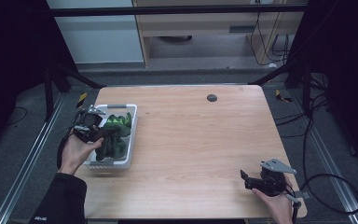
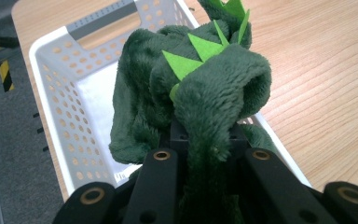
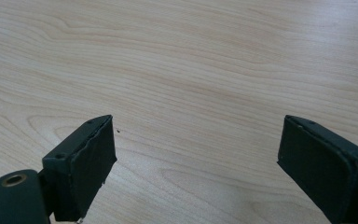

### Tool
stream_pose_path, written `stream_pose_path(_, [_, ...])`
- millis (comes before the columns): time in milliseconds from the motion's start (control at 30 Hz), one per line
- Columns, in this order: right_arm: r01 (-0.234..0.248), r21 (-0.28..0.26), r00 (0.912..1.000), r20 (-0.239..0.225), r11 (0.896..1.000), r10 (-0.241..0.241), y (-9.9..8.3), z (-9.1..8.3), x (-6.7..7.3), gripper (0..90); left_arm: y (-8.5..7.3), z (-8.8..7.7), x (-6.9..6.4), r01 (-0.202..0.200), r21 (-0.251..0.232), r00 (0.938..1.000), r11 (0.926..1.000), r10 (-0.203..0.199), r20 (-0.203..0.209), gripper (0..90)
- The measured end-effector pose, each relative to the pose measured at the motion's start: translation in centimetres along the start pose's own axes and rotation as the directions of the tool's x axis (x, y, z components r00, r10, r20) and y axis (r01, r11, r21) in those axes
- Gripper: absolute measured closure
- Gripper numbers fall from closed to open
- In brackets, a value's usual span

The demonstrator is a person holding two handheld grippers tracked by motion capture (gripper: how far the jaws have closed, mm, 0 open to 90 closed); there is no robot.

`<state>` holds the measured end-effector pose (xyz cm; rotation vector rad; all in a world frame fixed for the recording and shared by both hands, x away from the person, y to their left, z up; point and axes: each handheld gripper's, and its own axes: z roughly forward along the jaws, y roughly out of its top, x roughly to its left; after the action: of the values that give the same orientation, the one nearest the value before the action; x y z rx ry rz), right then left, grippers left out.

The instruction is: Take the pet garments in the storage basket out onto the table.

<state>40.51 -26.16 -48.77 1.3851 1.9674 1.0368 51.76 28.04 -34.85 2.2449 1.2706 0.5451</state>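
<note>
A dark green plush toy (image 1: 113, 136) with bright green felt spikes hangs over a white perforated basket (image 1: 131, 140) at the table's left side. My left gripper (image 1: 98, 135) is shut on the plush; in the left gripper view the fur (image 2: 214, 107) bulges out from between the closed jaws above the basket (image 2: 60, 93). At the front right of the table my right gripper (image 1: 245, 178) rests low over the wood, open. The right gripper view has its two pads (image 3: 91, 165) wide apart with only bare tabletop between them.
A small dark round disc (image 1: 211, 97) lies near the table's far edge. The wooden table (image 1: 200, 140) spreads between the basket and my right gripper. Cables trail on the floor to the right of the table.
</note>
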Motion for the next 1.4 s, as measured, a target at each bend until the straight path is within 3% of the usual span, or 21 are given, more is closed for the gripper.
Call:
stream_pose_path(400, [0.000, -0.001, 1.0000, 0.000, 1.000, 0.000, 0.0, 0.0, 0.0, 11.2, 0.3, -2.3, -0.1, -0.017, -0.025, 0.9998, 0.9995, 0.017, -0.006, 80.3])
stream_pose_path(833, [0.002, -0.001, 1.0000, 0.000, 1.000, -0.002, 0.0, 0.0, 0.0, 11.2, 0.8, -4.9, -1.9, -0.094, -0.058, 0.9949, 0.9939, 0.096, 0.031, 80.3])
stream_pose_path(1133, [0.001, -0.004, 1.0000, 0.001, 1.000, -0.001, 0.0, -0.1, 0.0, 10.9, 1.4, -6.1, -4.1, -0.160, -0.093, 0.9843, 0.9826, 0.166, 0.059, 80.3])
stream_pose_path(1233, [-0.003, -0.005, 1.0000, 0.002, 1.000, 0.003, 0.0, -0.1, 0.0, 10.8, 1.7, -6.3, -4.8, -0.195, -0.104, 0.9770, 0.9753, 0.203, 0.067, 80.2])
stream_pose_path(1400, [-0.003, -0.009, 1.0000, 0.005, 1.000, 0.003, 0.0, -0.2, -0.1, 10.7, 1.9, -6.5, -6.1, -0.207, -0.106, 0.9717, 0.9726, 0.217, 0.093, 80.2])
